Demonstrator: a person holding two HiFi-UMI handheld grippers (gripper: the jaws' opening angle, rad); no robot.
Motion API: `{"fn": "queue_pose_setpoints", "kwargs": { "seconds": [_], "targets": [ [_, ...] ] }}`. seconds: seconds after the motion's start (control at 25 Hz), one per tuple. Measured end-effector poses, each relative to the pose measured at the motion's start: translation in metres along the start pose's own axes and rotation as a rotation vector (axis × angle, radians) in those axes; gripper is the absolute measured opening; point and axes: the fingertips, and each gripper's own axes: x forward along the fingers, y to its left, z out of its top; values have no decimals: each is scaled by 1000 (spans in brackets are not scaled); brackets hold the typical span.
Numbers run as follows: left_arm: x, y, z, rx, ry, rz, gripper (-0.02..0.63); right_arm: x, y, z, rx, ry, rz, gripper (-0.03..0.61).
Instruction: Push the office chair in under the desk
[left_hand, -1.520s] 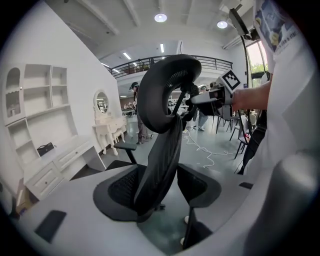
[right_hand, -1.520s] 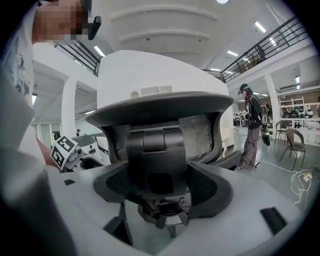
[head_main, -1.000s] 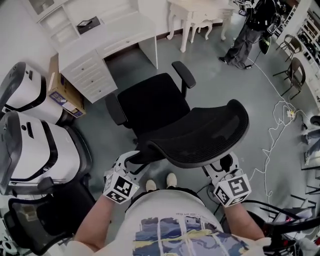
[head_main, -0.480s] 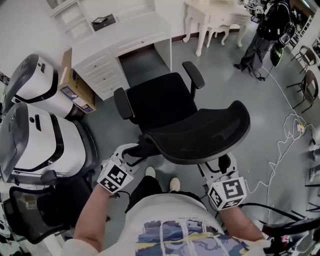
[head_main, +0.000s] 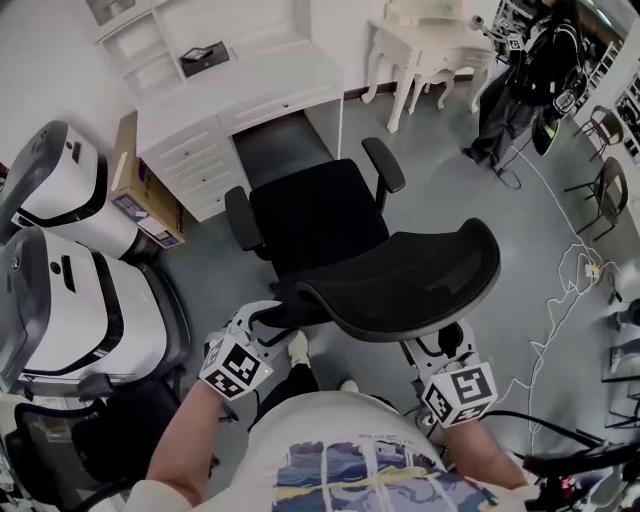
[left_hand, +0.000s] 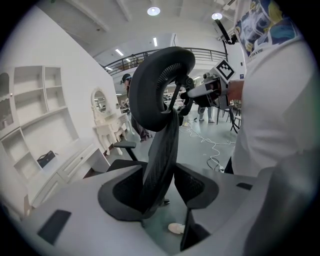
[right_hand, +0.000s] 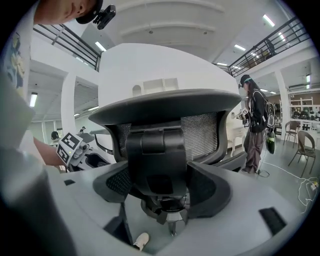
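The black office chair stands on the grey floor with its seat (head_main: 315, 215) facing the white desk (head_main: 250, 80); the kneehole lies just beyond the seat's front. Its mesh backrest (head_main: 400, 285) is nearest me. My left gripper (head_main: 270, 315) holds the backrest's left side: in the left gripper view the mesh edge (left_hand: 162, 150) runs between the jaws of this gripper (left_hand: 160, 192). My right gripper (head_main: 450, 335) sits behind the backrest's right side; in the right gripper view the black back support (right_hand: 157, 160) fills the gap between the jaws of this gripper (right_hand: 159, 187).
Two white rounded machines (head_main: 70, 290) and a cardboard box (head_main: 135, 195) stand left of the desk. Another black chair (head_main: 90, 440) is at lower left. An ornate white table (head_main: 430, 45), a standing person (head_main: 520, 80) and floor cables (head_main: 570, 290) are to the right.
The chair and both grippers have moved together across the floor toward the desk, and my feet have stepped along behind. Both grips look unchanged.
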Motion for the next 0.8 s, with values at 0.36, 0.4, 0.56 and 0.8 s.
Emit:
{"fn": "queue_pose_setpoints", "kwargs": {
  "seconds": [0.36,0.4,0.56,0.8],
  "targets": [
    [14,61,-1,34,-14,-34,201,60,-11,24,18,4,-23,328],
    [15,66,0,38,-14,-40,199,65,-12,26,20,4,-26,328],
    [19,91,-2,52,-18,-57,198,86,-11,34,26,-1,-40,327],
    [22,126,-6,67,-30,-70,196,116,-8,46,32,-5,-59,328]
  ]
}}
